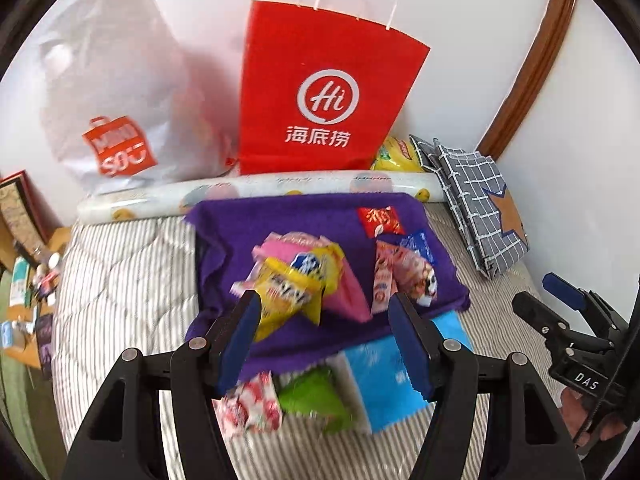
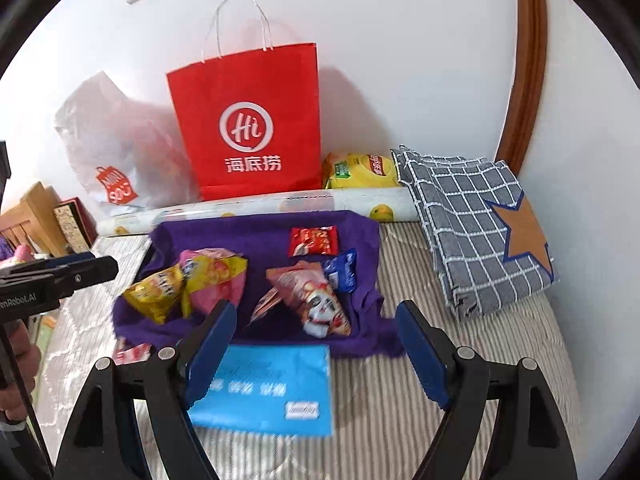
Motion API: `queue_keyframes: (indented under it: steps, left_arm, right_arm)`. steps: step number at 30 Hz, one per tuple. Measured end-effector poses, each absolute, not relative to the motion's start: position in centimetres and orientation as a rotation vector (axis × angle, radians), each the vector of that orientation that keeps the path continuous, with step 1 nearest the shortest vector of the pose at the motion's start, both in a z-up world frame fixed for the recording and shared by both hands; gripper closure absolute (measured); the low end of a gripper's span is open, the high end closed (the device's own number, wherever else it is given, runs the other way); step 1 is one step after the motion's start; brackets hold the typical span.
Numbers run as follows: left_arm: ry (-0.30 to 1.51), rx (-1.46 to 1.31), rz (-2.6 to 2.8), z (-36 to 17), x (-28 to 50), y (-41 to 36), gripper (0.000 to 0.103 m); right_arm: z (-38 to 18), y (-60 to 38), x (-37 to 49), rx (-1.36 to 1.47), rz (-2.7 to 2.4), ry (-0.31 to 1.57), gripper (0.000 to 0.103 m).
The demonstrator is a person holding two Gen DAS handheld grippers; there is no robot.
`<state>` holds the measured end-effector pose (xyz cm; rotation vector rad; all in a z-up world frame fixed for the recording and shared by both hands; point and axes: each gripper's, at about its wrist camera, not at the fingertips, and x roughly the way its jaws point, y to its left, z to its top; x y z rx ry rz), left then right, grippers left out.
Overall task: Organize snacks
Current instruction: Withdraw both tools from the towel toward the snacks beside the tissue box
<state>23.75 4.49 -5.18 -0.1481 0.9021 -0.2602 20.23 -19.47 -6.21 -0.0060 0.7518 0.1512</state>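
A purple cloth lies on the striped bed. On it are yellow snack packs, a pink pack, a red pack, a blue pack and a pink-and-white pack. A blue packet, a green pack and a red-and-white pack lie in front of the cloth. My left gripper is open and empty above the cloth's near edge. My right gripper is open and empty over the blue packet.
A red paper bag and a white plastic bag stand against the wall behind a printed roll. A yellow chip bag and folded checked cloth lie at right.
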Motion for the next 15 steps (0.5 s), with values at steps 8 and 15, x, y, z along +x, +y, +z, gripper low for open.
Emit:
queue_keyframes:
  steps: [8, 15]
  left_arm:
    - [0.891, -0.184, -0.221, -4.7, 18.6, 6.9, 0.037]
    - [0.886, -0.178, -0.187, -5.1, 14.5, 8.4, 0.037]
  right_arm:
    - [-5.1, -17.4, 15.3, -0.021, 0.206, 0.723, 0.022]
    - [-5.2, -14.7, 12.2, -0.017, 0.291, 0.702, 0.023]
